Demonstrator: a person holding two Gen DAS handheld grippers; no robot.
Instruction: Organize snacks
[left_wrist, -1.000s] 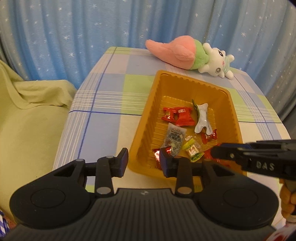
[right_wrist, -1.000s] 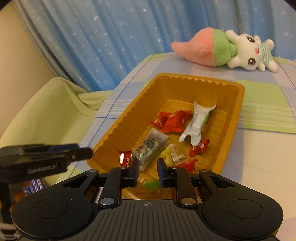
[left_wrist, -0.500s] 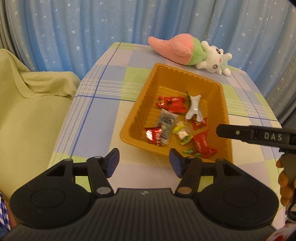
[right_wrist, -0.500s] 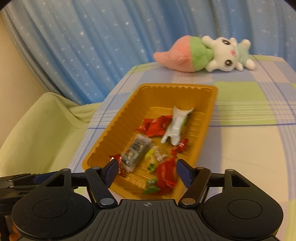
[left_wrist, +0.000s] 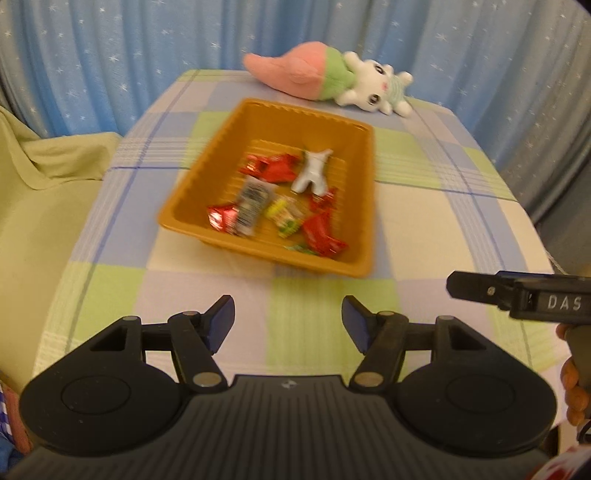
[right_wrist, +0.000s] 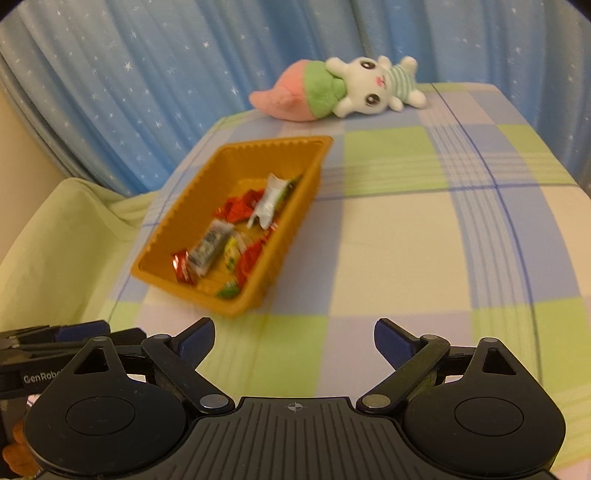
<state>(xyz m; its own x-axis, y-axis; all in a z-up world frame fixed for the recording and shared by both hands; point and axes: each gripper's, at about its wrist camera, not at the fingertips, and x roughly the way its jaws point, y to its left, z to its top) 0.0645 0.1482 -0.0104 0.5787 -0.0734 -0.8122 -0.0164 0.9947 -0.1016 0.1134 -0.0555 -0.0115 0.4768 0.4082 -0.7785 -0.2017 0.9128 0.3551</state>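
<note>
Both your claws, left claw (left_wrist: 288, 319) and right claw (right_wrist: 294, 341), are opening, nothing between them; snack tray (left_wrist: 364, 206) lies ahead, long axis away from you, nearer the left.

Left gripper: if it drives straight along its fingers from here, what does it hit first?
Probably the checked tablecloth, just short of the orange tray. The left gripper points steeply down, its jaws opening with nothing between them. Depth is unclear, so the tray's near wall is possible.

The orange tray (left_wrist: 360, 192) looks like ribbed plastic. The snack wrappers (left_wrist: 271, 171) are shiny, maybe foil. The checked tablecloth (left_wrist: 424, 229) is cloth. The toy bunny (left_wrist: 373, 86) is fuzzy plush.
</note>
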